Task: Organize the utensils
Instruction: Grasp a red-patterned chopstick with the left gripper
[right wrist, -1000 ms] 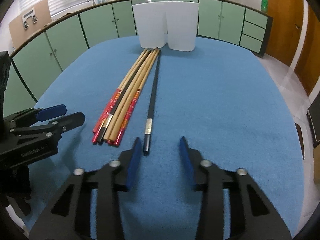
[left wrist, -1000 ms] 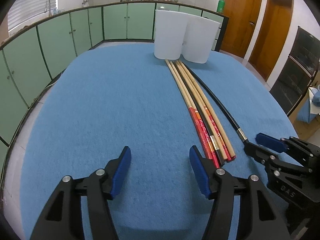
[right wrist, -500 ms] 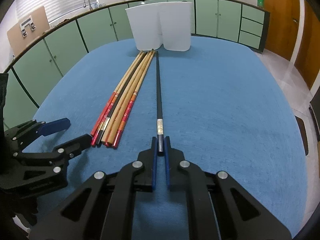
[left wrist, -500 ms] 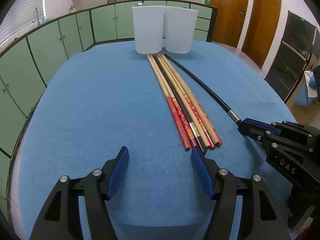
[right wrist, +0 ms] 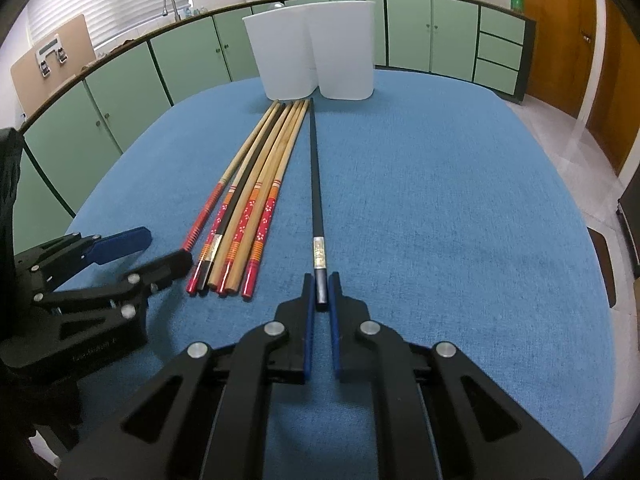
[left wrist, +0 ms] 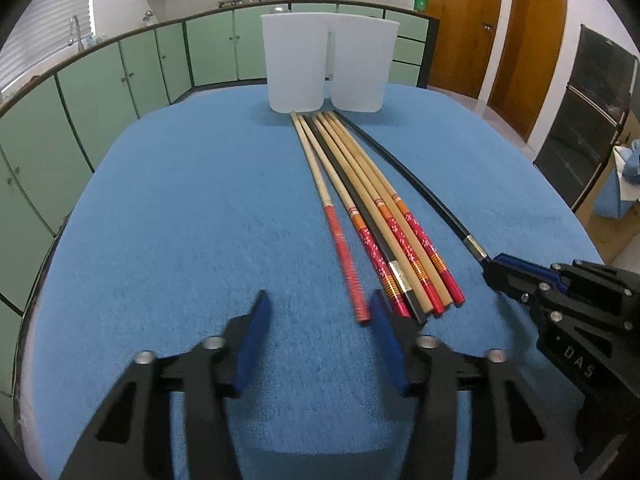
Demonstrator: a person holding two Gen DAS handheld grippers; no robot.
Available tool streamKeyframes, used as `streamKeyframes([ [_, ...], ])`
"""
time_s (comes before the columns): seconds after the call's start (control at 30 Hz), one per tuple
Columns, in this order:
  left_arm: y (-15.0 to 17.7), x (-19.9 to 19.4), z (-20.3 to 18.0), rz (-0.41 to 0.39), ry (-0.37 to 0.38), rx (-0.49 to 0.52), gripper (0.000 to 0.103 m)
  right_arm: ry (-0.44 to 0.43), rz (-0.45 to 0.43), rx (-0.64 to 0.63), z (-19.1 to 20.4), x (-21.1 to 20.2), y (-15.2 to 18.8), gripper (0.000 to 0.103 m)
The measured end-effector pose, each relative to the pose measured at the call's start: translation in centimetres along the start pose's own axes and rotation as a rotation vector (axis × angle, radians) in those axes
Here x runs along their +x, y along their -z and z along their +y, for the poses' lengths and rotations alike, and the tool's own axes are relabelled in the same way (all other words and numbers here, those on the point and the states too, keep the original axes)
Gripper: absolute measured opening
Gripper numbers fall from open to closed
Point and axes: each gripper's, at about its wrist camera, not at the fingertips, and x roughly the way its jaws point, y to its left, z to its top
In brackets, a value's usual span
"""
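Note:
A bundle of wooden chopsticks (left wrist: 372, 208) (right wrist: 256, 184) with red patterned ends lies on the blue tablecloth (left wrist: 180, 220), pointing at two white containers (left wrist: 296, 68) (left wrist: 362, 68) at the far side. My left gripper (left wrist: 318, 308) (right wrist: 164, 248) is closing, with the near end of the leftmost red-ended chopstick (left wrist: 344, 248) between its jaws, close to the right pad; the left pad stands clear of it. To the right lies a single black chopstick (left wrist: 420, 188) (right wrist: 314, 184). My right gripper (right wrist: 320, 296) (left wrist: 496, 268) is shut on its near end.
The white containers (right wrist: 280, 52) (right wrist: 344, 48) stand side by side, touching. Green cabinets curve around behind the table, and wooden doors stand at the right. The cloth (right wrist: 440, 200) is bare left of the bundle and right of the black chopstick.
My right gripper has shut on the black chopstick's end. The left gripper has shifted right to the bundle, its jaws have narrowed, and the leftmost chopstick's end now sits between them.

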Motion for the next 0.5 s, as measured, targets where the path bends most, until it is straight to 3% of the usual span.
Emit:
streamKeyframes([
  [0.17, -0.2, 0.1, -0.8, -0.006, 0.011, 0.012, 0.009, 0.001, -0.004, -0.003, 0.1, -0.1, 0.0, 0.006],
  [0.33, -0.2, -0.1, -0.7, -0.014, 0.023, -0.008, 0.007, -0.007, -0.032, -0.001, 0.3, -0.7, 0.1, 0.006],
  [0.5, -0.6, -2.6, -0.2, -0.071, 0.005, -0.003, 0.006, -0.002, -0.088, -0.012, 0.2, -2.5, -0.5, 0.006],
])
